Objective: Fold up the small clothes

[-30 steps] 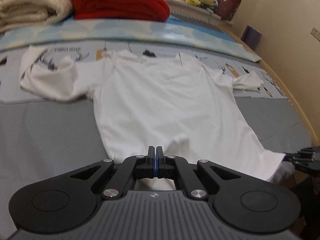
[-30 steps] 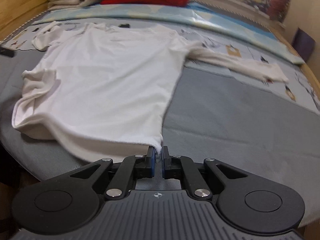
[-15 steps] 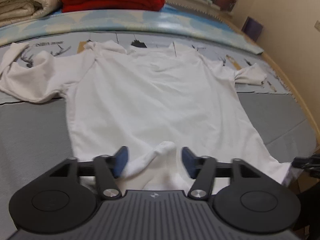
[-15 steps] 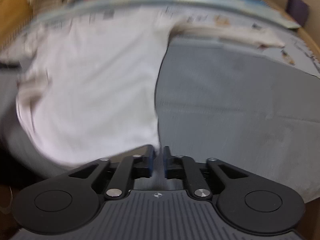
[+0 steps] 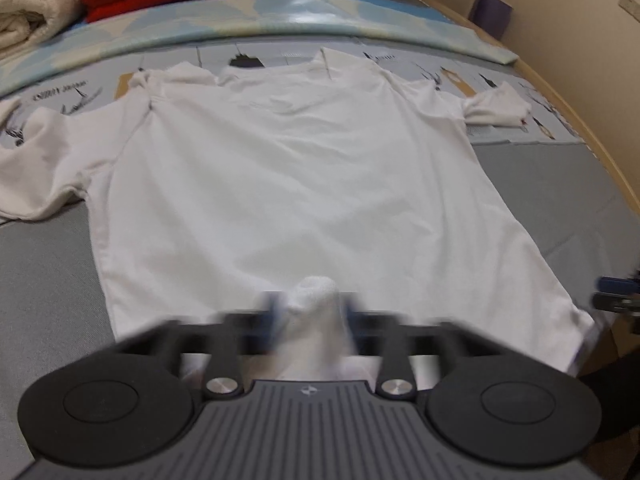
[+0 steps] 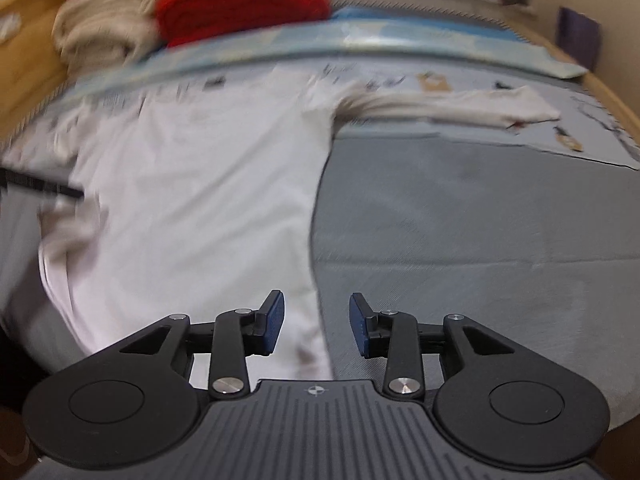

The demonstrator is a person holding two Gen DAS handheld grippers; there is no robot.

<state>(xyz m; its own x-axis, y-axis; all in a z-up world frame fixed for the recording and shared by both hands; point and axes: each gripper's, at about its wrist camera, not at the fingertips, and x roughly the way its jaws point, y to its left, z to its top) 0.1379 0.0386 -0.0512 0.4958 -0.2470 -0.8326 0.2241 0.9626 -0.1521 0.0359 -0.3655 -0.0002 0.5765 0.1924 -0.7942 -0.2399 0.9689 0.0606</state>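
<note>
White shirt point(image 5: 296, 184) lies flat ahead of both grippers, a bunched hem tuft between my left gripper's point(image 5: 312, 312) parted, blurred jaws. My right gripper point(image 6: 316, 328) is released over the side edge. I reckon a hasty close could pinch one layer only.

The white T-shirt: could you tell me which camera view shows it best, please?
The left wrist view: the white T-shirt lies spread flat and fairly sharp, with collar, both sleeves and hem in frame. The right wrist view shows it blurred by motion, from its right side, mainly the side edge and one sleeve.
</note>
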